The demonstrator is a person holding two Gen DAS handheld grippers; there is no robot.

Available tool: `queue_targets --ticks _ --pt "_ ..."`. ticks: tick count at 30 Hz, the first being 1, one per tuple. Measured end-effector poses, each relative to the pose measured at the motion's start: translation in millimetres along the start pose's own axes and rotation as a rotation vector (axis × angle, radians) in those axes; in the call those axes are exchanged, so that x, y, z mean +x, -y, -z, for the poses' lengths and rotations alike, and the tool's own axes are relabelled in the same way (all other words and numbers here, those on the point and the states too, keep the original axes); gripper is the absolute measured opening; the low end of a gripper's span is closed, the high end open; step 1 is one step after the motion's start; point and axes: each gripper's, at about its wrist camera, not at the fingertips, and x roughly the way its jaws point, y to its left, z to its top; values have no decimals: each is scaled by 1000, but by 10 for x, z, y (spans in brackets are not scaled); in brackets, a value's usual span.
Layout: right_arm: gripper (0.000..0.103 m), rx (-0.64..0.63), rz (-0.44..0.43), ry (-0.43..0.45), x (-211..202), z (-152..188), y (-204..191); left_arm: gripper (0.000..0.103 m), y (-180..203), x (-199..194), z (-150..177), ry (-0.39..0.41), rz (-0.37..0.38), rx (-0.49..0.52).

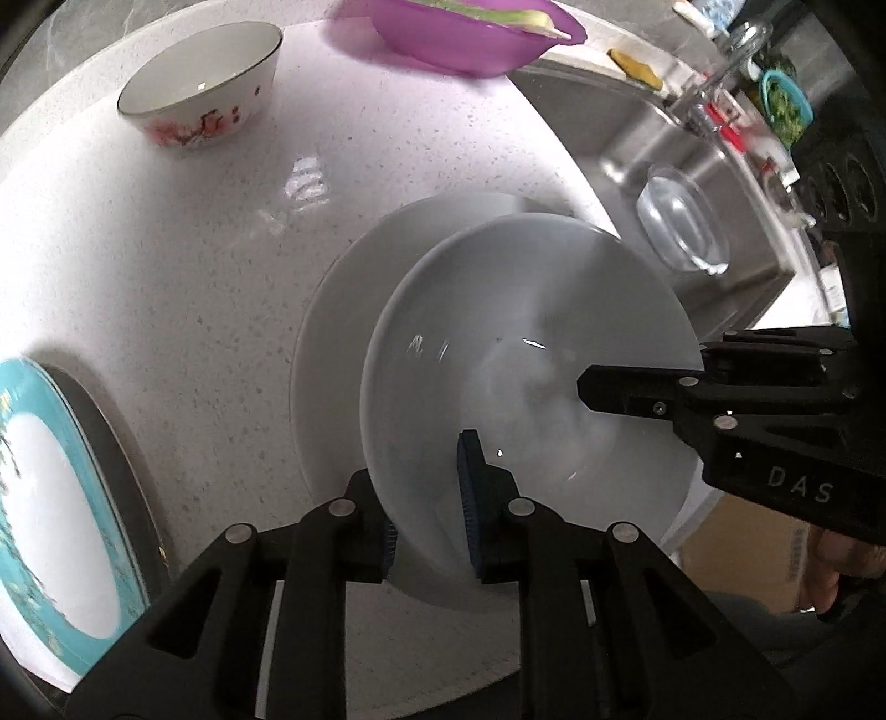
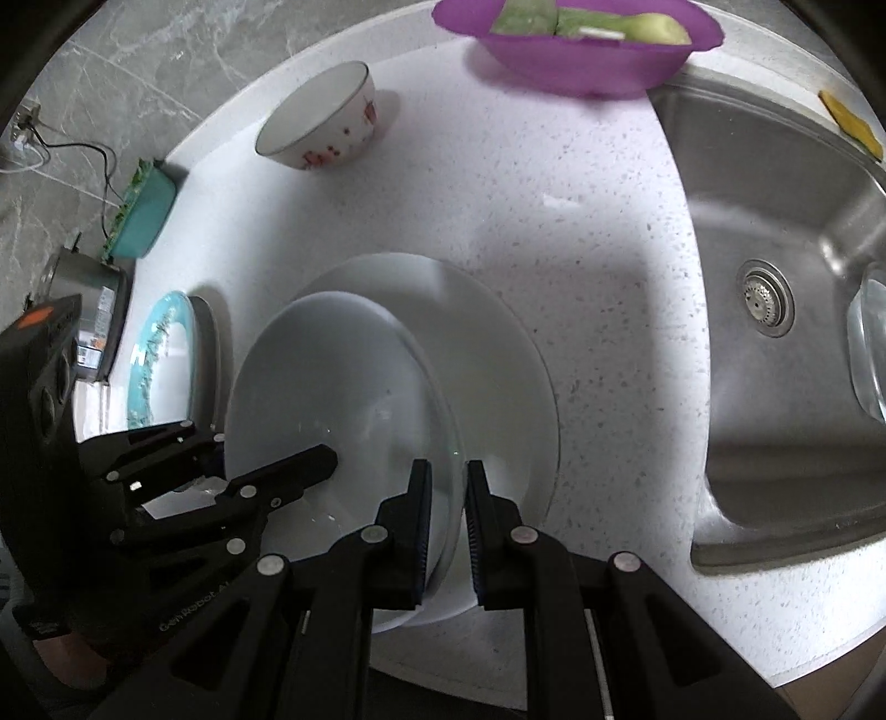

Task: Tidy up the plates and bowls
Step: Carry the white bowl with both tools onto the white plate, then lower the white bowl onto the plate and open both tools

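A white bowl (image 1: 498,343) (image 2: 332,399) is held just above a flat white plate (image 1: 338,310) (image 2: 498,354) on the speckled counter. My left gripper (image 1: 429,509) is shut on the bowl's near-left rim, one pad inside and one outside. My right gripper (image 2: 446,515) is shut on the bowl's right rim; it also shows in the left wrist view (image 1: 637,382). A white bowl with red flowers (image 1: 205,88) (image 2: 321,127) stands at the back left. A plate with a teal rim (image 1: 50,515) (image 2: 158,354) lies at the left.
A purple bowl with green vegetables (image 1: 465,33) (image 2: 581,44) stands at the back. A steel sink (image 2: 786,332) (image 1: 664,183) lies to the right with a clear glass bowl (image 1: 684,221) in it. A teal container (image 2: 144,216) and a metal pot (image 2: 83,293) are far left.
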Motion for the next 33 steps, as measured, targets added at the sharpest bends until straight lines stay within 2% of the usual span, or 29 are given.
queue_targets --ticks 5,7,9,16,25,28,30,33 --pt "14 -16 32 -9 44 -39 -14 20 22 80 -116 0 -34 17" --pt "14 -27 51 -17 68 -43 -36 26 54 92 -138 2 -43 35" --pt "15 -39 67 -30 108 -31 -65 40 74 61 -135 8 -31 57" --pt "15 -31 65 -31 134 -22 -68 41 55 20 -86 19 -45 83" --pt "14 -6 49 -44 100 -58 12 48 -58 -118 -18 52 22 52" --pt "14 -6 50 -47 100 -69 11 54 -75 -198 -31 80 32 49" --pt "14 -5 55 -50 105 -76 3 63 -107 -268 -29 101 25 50" --pt "16 -4 57 -44 96 -84 -9 67 -157 -350 -26 112 61 38"
